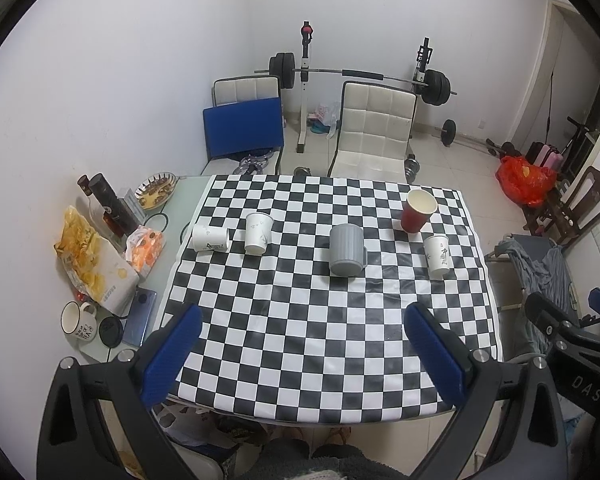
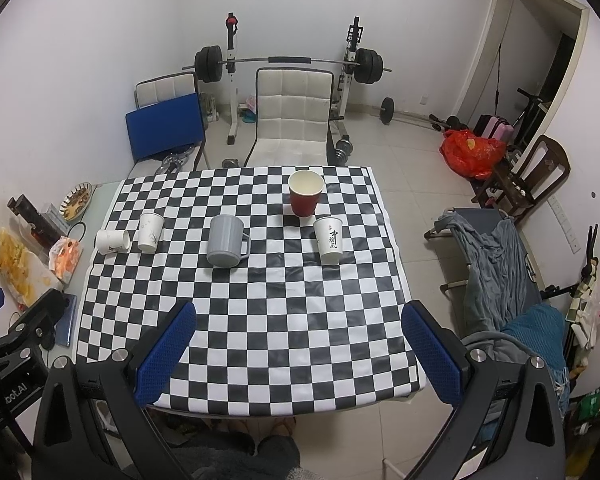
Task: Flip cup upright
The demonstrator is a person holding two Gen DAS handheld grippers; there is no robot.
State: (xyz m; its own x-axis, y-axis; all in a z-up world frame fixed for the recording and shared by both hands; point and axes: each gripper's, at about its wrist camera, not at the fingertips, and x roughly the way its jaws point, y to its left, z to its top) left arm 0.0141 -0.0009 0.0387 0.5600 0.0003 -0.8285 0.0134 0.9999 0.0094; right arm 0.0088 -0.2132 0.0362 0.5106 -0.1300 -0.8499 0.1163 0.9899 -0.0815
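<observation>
At the near edge of the checkered cloth (image 2: 252, 320), both grippers held wide apart, left gripper (image 1: 304, 352), right gripper (image 2: 300, 350), tipped white cup (image 2: 112, 241) spotted at 10 o'clock by the left edge, open squares between.

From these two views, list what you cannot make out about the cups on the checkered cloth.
- Lying white cup: its mouth faces sideways, so the inside is hidden in both views.
- Grey mug: upside down, so its own body hides the inside.
- White cup with writing: characters too small to read.
- Red cup: its bottom is not visible; the near wall blocks it.
</observation>
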